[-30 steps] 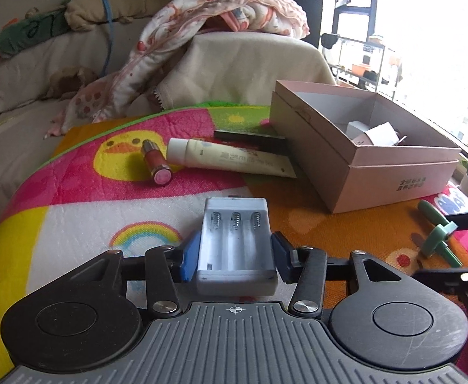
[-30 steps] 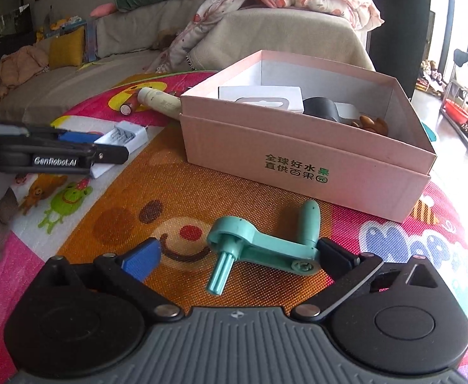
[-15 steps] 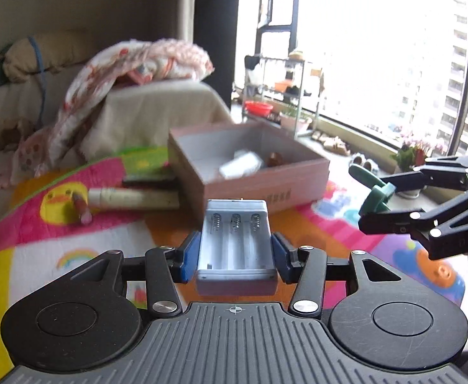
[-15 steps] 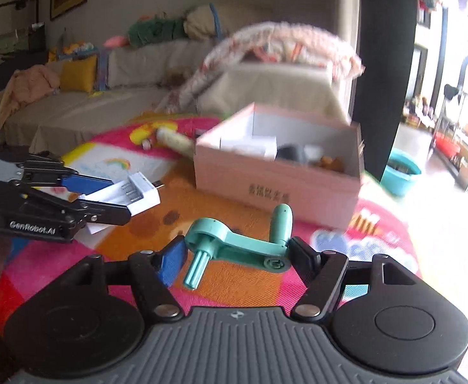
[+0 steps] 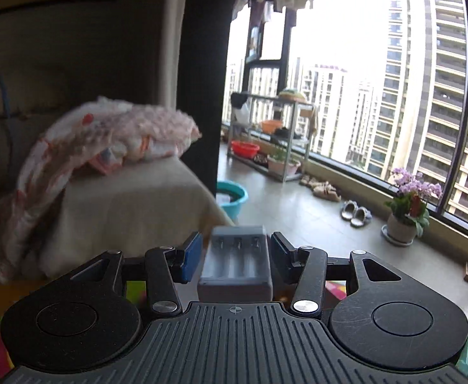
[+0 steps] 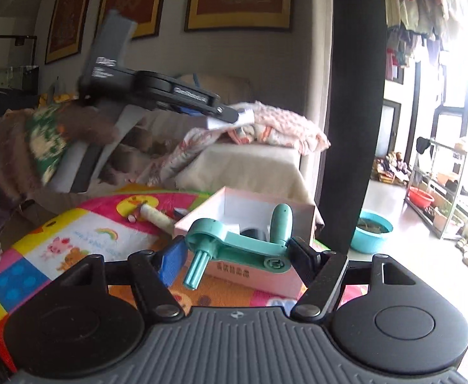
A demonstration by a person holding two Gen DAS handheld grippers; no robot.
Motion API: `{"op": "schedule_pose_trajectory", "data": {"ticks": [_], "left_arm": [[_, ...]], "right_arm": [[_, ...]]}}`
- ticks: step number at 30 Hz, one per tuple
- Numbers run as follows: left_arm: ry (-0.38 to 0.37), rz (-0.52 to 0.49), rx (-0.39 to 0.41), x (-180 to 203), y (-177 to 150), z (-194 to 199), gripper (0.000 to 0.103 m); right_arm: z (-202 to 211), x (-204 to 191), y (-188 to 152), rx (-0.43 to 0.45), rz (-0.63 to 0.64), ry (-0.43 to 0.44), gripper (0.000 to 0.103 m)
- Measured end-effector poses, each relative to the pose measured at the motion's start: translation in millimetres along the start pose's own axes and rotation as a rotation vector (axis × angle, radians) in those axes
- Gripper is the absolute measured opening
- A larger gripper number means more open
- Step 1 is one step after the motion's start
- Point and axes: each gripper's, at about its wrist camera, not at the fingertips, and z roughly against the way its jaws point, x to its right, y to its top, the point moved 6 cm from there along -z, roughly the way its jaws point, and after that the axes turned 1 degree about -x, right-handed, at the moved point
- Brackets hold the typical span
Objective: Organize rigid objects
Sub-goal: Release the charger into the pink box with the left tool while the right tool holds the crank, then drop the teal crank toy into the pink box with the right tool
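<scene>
The pink box [image 6: 243, 265] was the landmark everything hinged on. In the right wrist view it sat on the colourful play mat [image 6: 83, 240], directly ahead of and below the right tool [image 6: 234, 251], its open top facing up and its near wall almost under the fingertips. That tool was closed on the teal crank handle [image 6: 240, 240], whose long arm ran crosswise between the fingers, with one knob standing upright on the box's right side and a short peg slanting down toward the mat on its left.

The left tool [image 5: 235, 257] was closed on the grey battery charger [image 5: 236, 260], the charger's long axis pointing straight forward along the fingers, its three slots facing up. From the right wrist view, that tool [image 6: 183, 99] hung high above the mat, up and to the left of the box, well apart from it. The left wrist view showed no box at all, only a covered sofa [image 5: 131, 211] and balcony window, so the box lay below and out of its sight.

By my reading the right hand was much the nearer to the box: a short forward and downward move would bring the crank handle over the opening, while the charger needed a longer descent.

A cream tube [image 6: 157, 219] lay on the mat just left of the box.
</scene>
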Motion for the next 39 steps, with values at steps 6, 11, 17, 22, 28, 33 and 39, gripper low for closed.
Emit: {"op": "schedule_pose_trajectory", "data": {"ticks": [6,11,17,22,28,33,39], "left_arm": [[0.054,0.243,0.056,-42.5,-55.9,1.6,0.051],[0.062,0.288,0.072,-58.0,-92.7,63.0,0.051],[0.097,0.24,-0.053,-52.0,-143.7,91.0,0.051],[0.127,0.235,-0.088,-51.1,-161.3,90.4,0.051],[0.174,0.282,-0.122,-72.0,-177.0,89.7,0.051],[0.207,0.331,-0.097,-87.8,-176.3,88.3,0.051],[0.27,0.381,-0.075,-110.7,-166.1,92.2,0.051]], "right_arm": [[-16.1,0.4,-27.2,-0.076,0.025,-0.044,0.07],[-26.7,9.5,-31.1,-0.133,-0.021,-0.039,0.07],[-50.1,17.5,39.6,-0.025,-0.054,0.018,0.07],[-118.2,34.3,111.6,0.009,-0.085,-0.015,0.08],[-142.4,47.1,94.9,-0.074,-0.224,0.031,0.08],[-153.5,32.1,64.6,-0.179,-0.169,0.018,0.08],[-147.9,0.9,40.6,-0.224,-0.155,0.099,0.08]]}}
